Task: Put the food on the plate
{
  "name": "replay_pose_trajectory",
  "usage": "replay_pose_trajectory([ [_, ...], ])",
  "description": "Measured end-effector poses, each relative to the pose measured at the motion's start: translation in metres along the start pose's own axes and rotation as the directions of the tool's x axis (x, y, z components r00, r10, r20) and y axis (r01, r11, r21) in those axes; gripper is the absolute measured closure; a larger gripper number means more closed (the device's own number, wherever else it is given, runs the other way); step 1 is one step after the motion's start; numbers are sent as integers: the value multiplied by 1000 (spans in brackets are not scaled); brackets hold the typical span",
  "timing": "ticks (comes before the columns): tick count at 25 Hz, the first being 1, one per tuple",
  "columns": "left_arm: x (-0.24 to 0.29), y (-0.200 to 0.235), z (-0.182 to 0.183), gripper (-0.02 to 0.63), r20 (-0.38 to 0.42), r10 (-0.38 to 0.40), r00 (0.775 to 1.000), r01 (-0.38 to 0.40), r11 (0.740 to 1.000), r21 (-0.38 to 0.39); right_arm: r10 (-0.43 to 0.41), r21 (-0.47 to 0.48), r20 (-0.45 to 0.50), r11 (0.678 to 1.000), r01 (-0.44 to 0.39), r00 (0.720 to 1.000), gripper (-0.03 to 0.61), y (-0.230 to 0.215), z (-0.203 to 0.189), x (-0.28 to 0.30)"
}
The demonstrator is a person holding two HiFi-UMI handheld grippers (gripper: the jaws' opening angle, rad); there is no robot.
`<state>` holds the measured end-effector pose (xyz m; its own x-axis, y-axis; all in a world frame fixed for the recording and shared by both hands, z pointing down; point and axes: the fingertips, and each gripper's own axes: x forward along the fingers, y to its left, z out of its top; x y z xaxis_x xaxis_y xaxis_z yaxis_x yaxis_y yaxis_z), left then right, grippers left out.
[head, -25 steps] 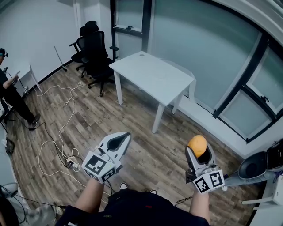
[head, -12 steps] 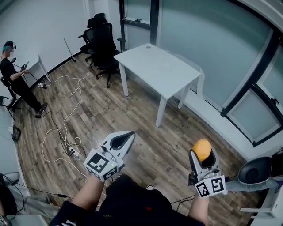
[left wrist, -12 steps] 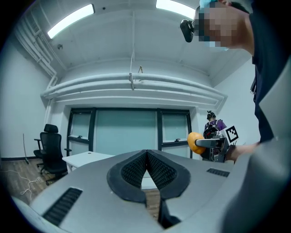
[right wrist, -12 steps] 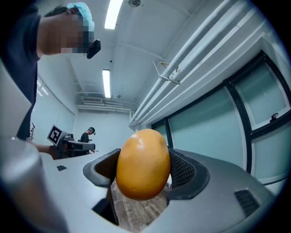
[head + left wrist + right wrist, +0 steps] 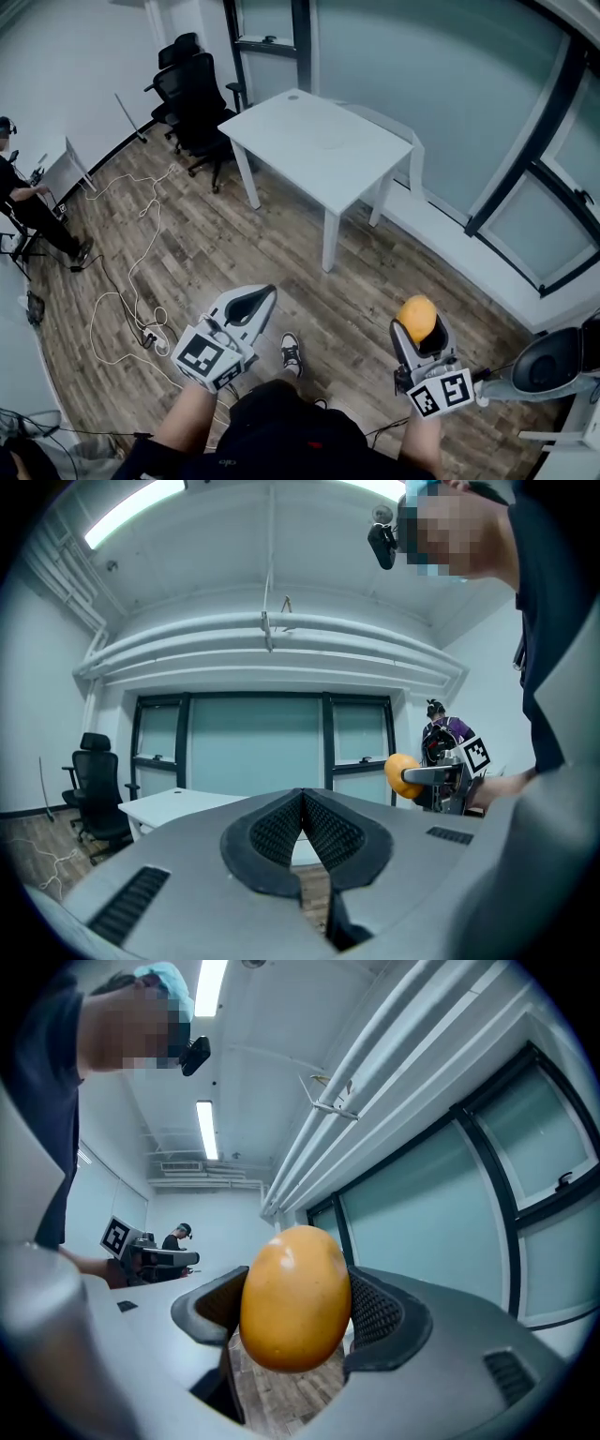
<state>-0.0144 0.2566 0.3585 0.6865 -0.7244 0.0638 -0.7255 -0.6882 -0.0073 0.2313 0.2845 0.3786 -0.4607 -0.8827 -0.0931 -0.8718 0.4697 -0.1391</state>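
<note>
Orange food (image 5: pixel 418 317) stays clamped in right claw (image 5: pixel 423 336), lower right | left claw (image 5: pixel 253 302) pressed together, empty, lower left | shoe (image 5: pixel 291 352) newly stepping out, bottom centre; bare white counter (image 5: pixel 319 150) upper centre | no plate visible: carry likely continues

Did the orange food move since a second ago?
No, not really. The orange food sits in about the same spot as before, right of and below the white table and its near leg, held in the right gripper.
</note>
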Motion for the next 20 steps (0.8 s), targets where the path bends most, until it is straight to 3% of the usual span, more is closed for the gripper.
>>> replay_pose_trajectory([
  [5,56,53,-6,592,13,-14,1000,15,999,-35,-9,-29,-19,1000,8,1000,239,-28,4,60],
  [11,118,145,-7,592,21,1,1000,0,997,-71,0,-44,-52,999,-2,999,239,-54,2,169],
  [20,165,290,-2,592,27,25,999,-22,994,-105,14,-33,-38,999,-15,999,239,-64,4,335],
])
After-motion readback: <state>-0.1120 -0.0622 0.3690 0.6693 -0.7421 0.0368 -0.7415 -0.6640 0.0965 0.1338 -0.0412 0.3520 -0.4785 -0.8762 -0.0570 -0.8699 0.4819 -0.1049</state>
